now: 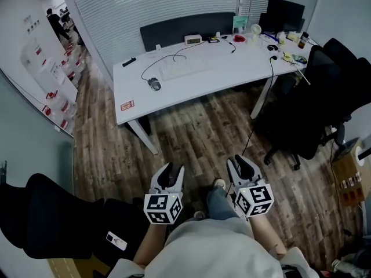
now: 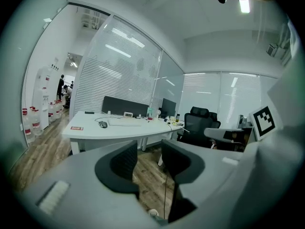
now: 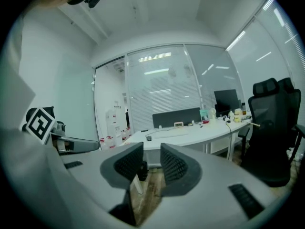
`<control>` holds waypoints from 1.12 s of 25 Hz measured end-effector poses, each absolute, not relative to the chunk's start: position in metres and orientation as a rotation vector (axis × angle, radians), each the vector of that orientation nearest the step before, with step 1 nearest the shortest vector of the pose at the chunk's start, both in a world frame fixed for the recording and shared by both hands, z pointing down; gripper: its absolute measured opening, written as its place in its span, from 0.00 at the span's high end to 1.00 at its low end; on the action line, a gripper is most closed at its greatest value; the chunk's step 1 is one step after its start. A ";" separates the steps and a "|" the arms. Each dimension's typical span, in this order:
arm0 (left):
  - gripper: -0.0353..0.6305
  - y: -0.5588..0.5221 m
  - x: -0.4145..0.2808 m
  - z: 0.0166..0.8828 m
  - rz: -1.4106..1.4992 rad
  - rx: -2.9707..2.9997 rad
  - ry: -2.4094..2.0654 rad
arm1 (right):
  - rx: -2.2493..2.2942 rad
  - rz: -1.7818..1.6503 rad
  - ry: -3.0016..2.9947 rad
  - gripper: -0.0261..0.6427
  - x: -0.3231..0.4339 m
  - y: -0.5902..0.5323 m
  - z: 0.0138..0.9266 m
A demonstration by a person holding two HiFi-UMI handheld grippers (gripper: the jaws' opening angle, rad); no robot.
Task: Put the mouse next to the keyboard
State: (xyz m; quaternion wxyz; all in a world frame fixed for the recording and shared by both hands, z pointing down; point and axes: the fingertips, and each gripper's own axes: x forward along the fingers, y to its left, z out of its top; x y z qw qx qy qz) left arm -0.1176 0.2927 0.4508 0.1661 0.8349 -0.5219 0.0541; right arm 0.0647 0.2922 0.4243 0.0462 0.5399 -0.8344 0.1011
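Observation:
A dark grey mouse (image 1: pixel 154 84) lies on the white desk (image 1: pixel 232 65), left of a white keyboard (image 1: pixel 184 68), with its cable looping behind it. Both are far ahead of me across the wooden floor. My left gripper (image 1: pixel 171 169) and right gripper (image 1: pixel 243 165) hang side by side low in the head view, above my legs. Each is open with nothing between its fingers. The left gripper view shows the left gripper (image 2: pixel 149 156) aimed toward the desk, with the mouse (image 2: pixel 103 124) and keyboard (image 2: pixel 125 122) small. In the right gripper view the right gripper (image 3: pixel 151 162) points the same way.
Black office chairs (image 1: pixel 324 97) crowd the desk's right end, and another black chair (image 1: pixel 52 219) sits at my lower left. A monitor (image 1: pixel 284 13), a dark partition (image 1: pixel 185 30) and small items line the desk's back. A cable (image 1: pixel 258 114) hangs to the floor. Glass walls enclose the room.

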 end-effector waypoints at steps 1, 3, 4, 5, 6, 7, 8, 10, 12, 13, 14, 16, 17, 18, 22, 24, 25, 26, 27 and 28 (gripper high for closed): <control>0.71 0.291 -0.117 0.450 0.145 2.379 -1.481 | 1.643 0.309 -2.549 0.77 0.065 0.290 0.425; 0.65 0.284 -0.116 0.451 0.123 2.375 -1.474 | 1.629 0.316 -2.559 0.70 0.064 0.282 0.427; 0.61 0.280 -0.116 0.452 0.114 2.369 -1.475 | 1.622 0.321 -2.566 0.66 0.064 0.277 0.427; 0.59 0.275 -0.116 0.453 0.107 2.364 -1.479 | 1.614 0.325 -2.572 0.62 0.065 0.271 0.428; 0.57 0.269 -0.115 0.454 0.103 2.359 -1.483 | 1.607 0.326 -2.578 0.59 0.065 0.264 0.428; 0.55 0.264 -0.114 0.456 0.102 2.355 -1.487 | 1.599 0.325 -2.584 0.56 0.066 0.258 0.428; 0.53 0.257 -0.113 0.458 0.104 2.351 -1.490 | 1.590 0.322 -2.590 0.54 0.066 0.250 0.428; 0.51 0.243 -0.110 0.461 0.109 2.342 -1.495 | 1.568 0.312 -2.604 0.52 0.068 0.234 0.428; 0.50 0.228 -0.106 0.462 0.109 2.334 -1.502 | 1.555 0.302 -2.616 0.50 0.071 0.215 0.428; 0.50 0.219 -0.105 0.463 0.105 2.331 -1.508 | 1.553 0.297 -2.621 0.50 0.073 0.205 0.428; 0.49 0.211 -0.103 0.463 0.101 2.327 -1.512 | 1.551 0.295 -2.626 0.50 0.075 0.194 0.428; 0.49 0.192 -0.100 0.463 0.097 2.321 -1.516 | 1.546 0.294 -2.636 0.49 0.078 0.171 0.427; 0.49 0.182 -0.099 0.463 0.097 2.322 -1.517 | 1.542 0.292 -2.643 0.49 0.079 0.159 0.427; 0.49 0.172 -0.097 0.463 0.097 2.323 -1.520 | 1.537 0.290 -2.649 0.49 0.080 0.147 0.425; 0.48 0.130 -0.091 0.457 0.081 2.312 -1.543 | 1.484 0.279 -2.675 0.48 0.082 0.102 0.419; 0.49 0.112 -0.089 0.452 0.058 2.294 -1.554 | 1.453 0.266 -2.683 0.47 0.084 0.082 0.415; 0.49 0.102 -0.087 0.450 0.048 2.287 -1.561 | 1.443 0.257 -2.686 0.47 0.085 0.072 0.412; 0.49 0.093 -0.086 0.447 0.041 2.282 -1.571 | 1.435 0.249 -2.690 0.47 0.087 0.062 0.409; 0.49 0.084 -0.084 0.446 0.038 2.277 -1.581 | 1.428 0.242 -2.695 0.47 0.089 0.052 0.407; 0.49 0.075 -0.083 0.445 0.038 2.272 -1.590 | 1.421 0.238 -2.701 0.47 0.090 0.042 0.405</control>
